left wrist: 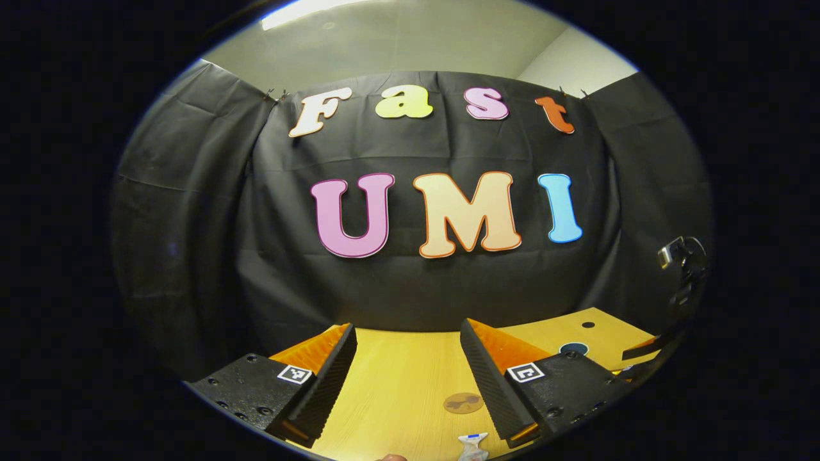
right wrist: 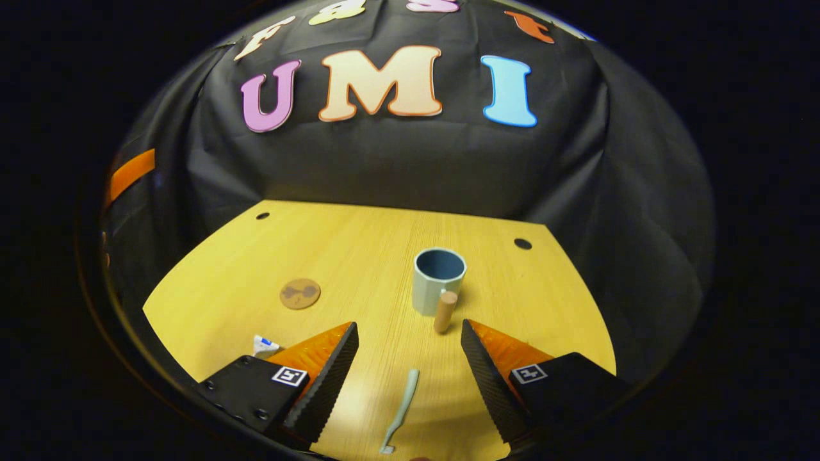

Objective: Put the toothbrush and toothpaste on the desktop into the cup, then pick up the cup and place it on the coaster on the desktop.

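Observation:
In the right gripper view a pale cup point(right wrist: 439, 278) with a wooden handle point(right wrist: 444, 312) stands upright on the yellow wooden desktop point(right wrist: 359, 243). A pale green toothbrush point(right wrist: 400, 410) lies flat just below and between my right gripper point(right wrist: 408, 325), which is open and holds nothing. The round brown coaster point(right wrist: 300, 293) lies to the left, and the toothpaste point(right wrist: 262, 346) peeks out behind the left finger. My left gripper point(left wrist: 407, 325) is open and hangs above the desktop point(left wrist: 397, 371). The coaster point(left wrist: 463, 403) and toothpaste point(left wrist: 473, 446) lie below it. The cup's rim point(left wrist: 574, 349) shows behind its right finger.
Black cloth walls close in the desk at the back and sides. Small round holes point(right wrist: 523, 244) point(right wrist: 262, 216) mark the desk's far corners. A dark gripper body point(left wrist: 682, 269) shows at the right edge of the left gripper view.

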`<state>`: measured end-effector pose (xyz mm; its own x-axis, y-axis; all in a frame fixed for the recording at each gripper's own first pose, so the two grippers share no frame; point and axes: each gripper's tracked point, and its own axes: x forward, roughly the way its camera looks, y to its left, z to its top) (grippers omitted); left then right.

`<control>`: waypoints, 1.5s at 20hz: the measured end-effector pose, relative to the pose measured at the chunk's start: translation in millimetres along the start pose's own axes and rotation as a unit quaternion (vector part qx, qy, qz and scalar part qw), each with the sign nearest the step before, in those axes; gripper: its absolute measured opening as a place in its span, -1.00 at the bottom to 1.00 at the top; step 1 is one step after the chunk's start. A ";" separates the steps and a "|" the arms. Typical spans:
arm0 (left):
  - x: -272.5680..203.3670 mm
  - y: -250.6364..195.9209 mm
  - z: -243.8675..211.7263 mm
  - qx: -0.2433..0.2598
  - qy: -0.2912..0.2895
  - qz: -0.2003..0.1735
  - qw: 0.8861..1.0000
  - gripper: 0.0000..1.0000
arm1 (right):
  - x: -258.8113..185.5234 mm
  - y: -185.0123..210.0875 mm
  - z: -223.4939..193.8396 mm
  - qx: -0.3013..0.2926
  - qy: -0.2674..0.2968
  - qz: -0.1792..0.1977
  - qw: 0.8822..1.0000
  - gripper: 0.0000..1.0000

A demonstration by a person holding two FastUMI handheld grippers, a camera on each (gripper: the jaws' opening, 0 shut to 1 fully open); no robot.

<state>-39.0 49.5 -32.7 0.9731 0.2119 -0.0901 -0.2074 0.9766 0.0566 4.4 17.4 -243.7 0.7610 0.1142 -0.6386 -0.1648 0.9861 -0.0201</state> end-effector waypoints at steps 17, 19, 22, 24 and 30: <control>-7.7 2.8 -44.5 0.010 0.071 0.017 0.997 0.89 | 43.4 8.2 -123.9 -0.003 0.263 0.037 0.964 0.98; -5.8 1.3 -46.9 0.011 0.074 0.014 0.997 0.88 | 46.7 6.3 -128.4 0.002 0.279 0.033 0.960 0.97; -3.0 -3.7 -54.3 0.012 0.082 0.004 0.997 0.88 | 46.1 2.0 -137.8 -0.007 0.321 0.035 0.947 0.89; -2.6 -5.2 -60.0 0.013 0.087 -0.002 0.996 0.88 | 48.3 -2.5 -139.5 -0.015 0.339 0.027 0.940 0.48; 0.9 -8.6 -75.2 0.007 0.110 -0.014 0.994 0.89 | 49.3 2.8 -141.6 -0.013 0.369 0.011 0.929 0.08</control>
<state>-43.9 44.1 -108.0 0.9326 0.1897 -0.3071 -0.1785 0.9818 0.0644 -47.4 8.7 -384.2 0.1217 0.0111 -0.9925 -0.1975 0.9802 -0.0133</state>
